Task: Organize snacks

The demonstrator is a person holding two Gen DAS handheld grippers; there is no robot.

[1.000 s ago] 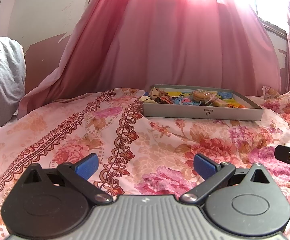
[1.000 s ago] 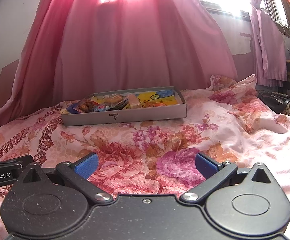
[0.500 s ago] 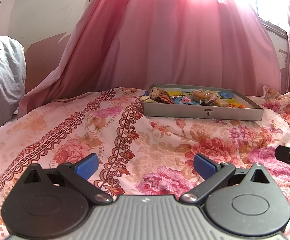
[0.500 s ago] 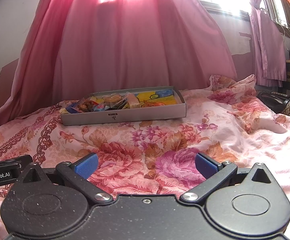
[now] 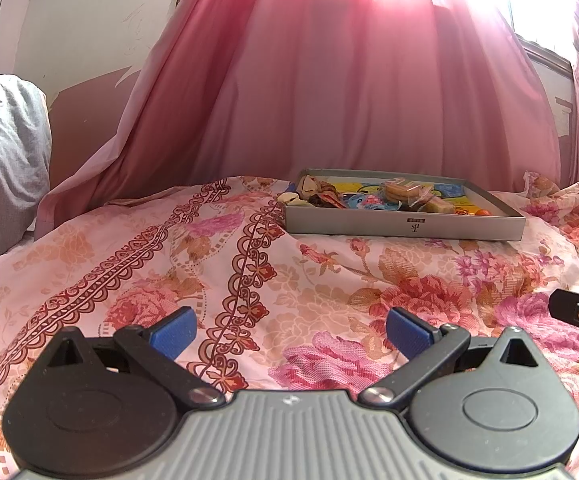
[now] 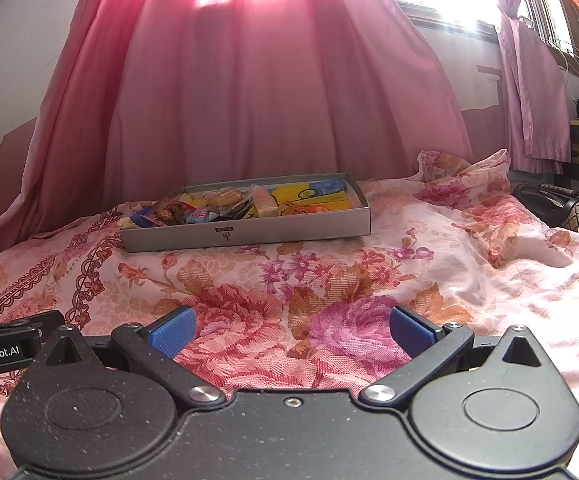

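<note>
A pink curtain [image 5: 349,92] is hanging behind a bed, with sunlight glowing through it, and a flowered bedspread [image 5: 249,280] is covering the bed. A shallow grey tray [image 5: 405,226] is lying flat on the bedspread near the curtain, well ahead of both tools. Snacks [image 5: 369,198] in mixed wrappers are crowding its left end: biscuits in clear plastic, blue and red packets, a pale bar. The right end [image 6: 329,196] is showing a bare yellow and blue lining. The left gripper [image 5: 289,332] and the right gripper [image 6: 291,330] are resting low over the bedspread, blue fingers spread wide apart, holding nothing. Only open bedspread is lying between them and the tray. A grey pillow [image 5: 5,152] is sitting at the far left.
</note>
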